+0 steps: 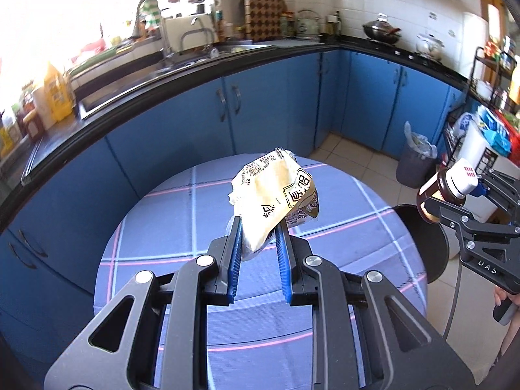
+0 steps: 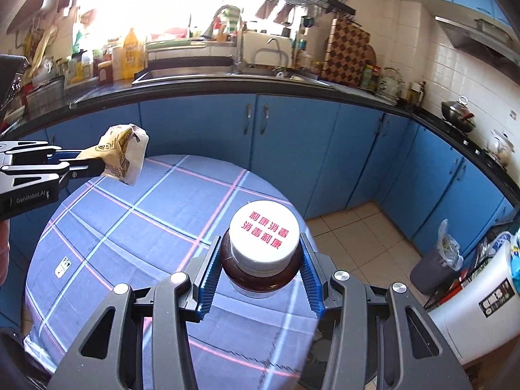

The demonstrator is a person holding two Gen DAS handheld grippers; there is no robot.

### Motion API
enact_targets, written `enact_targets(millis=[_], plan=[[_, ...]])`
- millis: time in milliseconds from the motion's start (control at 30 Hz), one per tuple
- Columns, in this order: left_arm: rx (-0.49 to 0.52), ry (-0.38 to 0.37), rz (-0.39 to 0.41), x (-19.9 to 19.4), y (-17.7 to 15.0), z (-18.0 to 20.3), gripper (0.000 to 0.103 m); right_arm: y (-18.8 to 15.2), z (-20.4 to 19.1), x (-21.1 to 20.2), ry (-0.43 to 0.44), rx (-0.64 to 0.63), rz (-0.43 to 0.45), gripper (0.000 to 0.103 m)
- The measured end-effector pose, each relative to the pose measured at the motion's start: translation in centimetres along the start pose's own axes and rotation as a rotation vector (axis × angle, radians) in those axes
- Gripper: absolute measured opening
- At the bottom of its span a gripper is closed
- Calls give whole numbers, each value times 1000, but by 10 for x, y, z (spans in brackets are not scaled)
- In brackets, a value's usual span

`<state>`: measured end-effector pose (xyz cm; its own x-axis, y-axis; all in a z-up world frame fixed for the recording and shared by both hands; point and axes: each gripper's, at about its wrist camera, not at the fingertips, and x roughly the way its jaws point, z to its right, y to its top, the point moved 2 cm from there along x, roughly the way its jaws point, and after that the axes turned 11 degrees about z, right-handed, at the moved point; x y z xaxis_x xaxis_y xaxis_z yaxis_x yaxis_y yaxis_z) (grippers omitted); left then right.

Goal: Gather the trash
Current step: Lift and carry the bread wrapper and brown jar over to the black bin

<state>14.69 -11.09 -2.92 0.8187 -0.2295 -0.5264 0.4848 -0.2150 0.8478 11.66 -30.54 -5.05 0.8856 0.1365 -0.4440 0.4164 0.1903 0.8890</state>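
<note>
Left wrist view showed the left tongs (image 1: 258,227) nearly closed, pinching the lower end of a crumpled cream paper food wrapper with dark print (image 1: 276,191), held up in the air above the round counter under a blue cloth with pink and white lines (image 1: 169,221). That wrapper looked light, soft and easily crushed, so a pinch on a bunched fold seemed enough. Right wrist view showed the right tongs (image 2: 260,253) part-way open, clamped on the shoulders of a brown bottle with a white screw cap bearing red print (image 2: 264,230), also lifted over the counter. Stiff, smooth and likely heavier, the bottle seemed best gripped below the cap. I counted one wrapper, one bottle, and one lined grey bin (image 2: 435,269) on the tiled floor (image 2: 351,227).
</note>
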Motion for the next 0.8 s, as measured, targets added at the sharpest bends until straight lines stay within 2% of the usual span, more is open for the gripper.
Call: enact_targets(millis=[433, 800], plan=[[123, -88, 34, -1, 26, 93, 21, -15, 58, -33, -71, 84, 45, 44], [198, -159, 27, 18, 39, 164, 21, -30, 102, -36, -127, 136, 49, 44]])
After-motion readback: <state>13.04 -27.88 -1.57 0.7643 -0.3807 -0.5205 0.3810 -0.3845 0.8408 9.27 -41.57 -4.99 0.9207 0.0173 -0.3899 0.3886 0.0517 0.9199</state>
